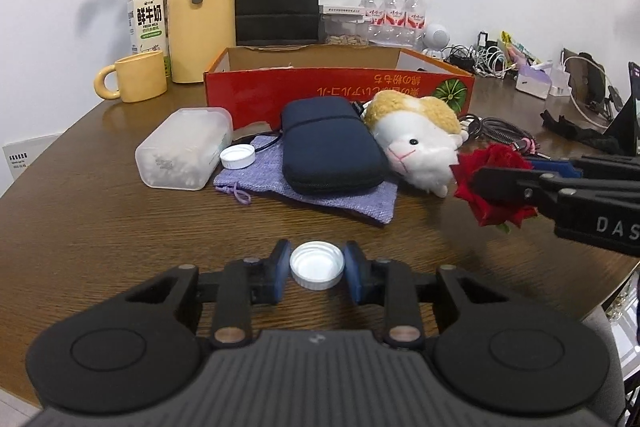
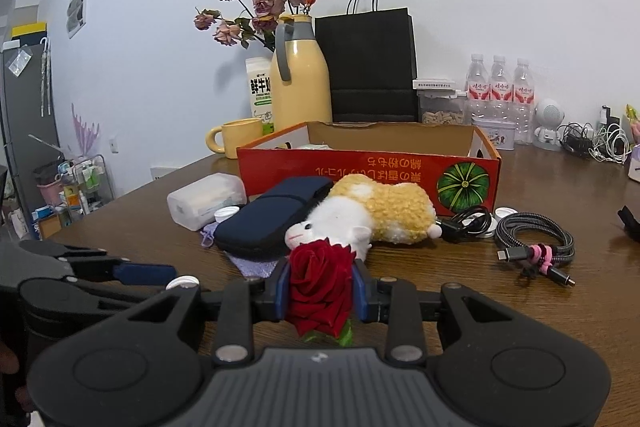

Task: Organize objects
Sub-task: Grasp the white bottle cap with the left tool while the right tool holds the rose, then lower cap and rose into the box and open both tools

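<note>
Wooden table (image 1: 100, 195), left tool (image 1: 317, 267) pinching white cap (image 1: 317, 269), angled downward

Milk carton (image 1: 147, 21): large black characters "鲜牛奶" are printed on the front, with "FRESH MILK" in small capitals beneath; a green band below carries print too small to be read. In the right wrist view only "鲜牛" is shown, the remainder being hidden behind the jug.

Red box (image 1: 340, 95): yellow Japanese lettering is printed upside down along the front wall; its characters cannot be made out with certainty. A green pumpkin emblem is set at the right end.

Right gripper (image 1: 496, 187): the white letters "DAS" are seen on its black body, cut off by the frame edge.

Water bottles (image 1: 392, 11): red labels bear script too small to be read.
</note>
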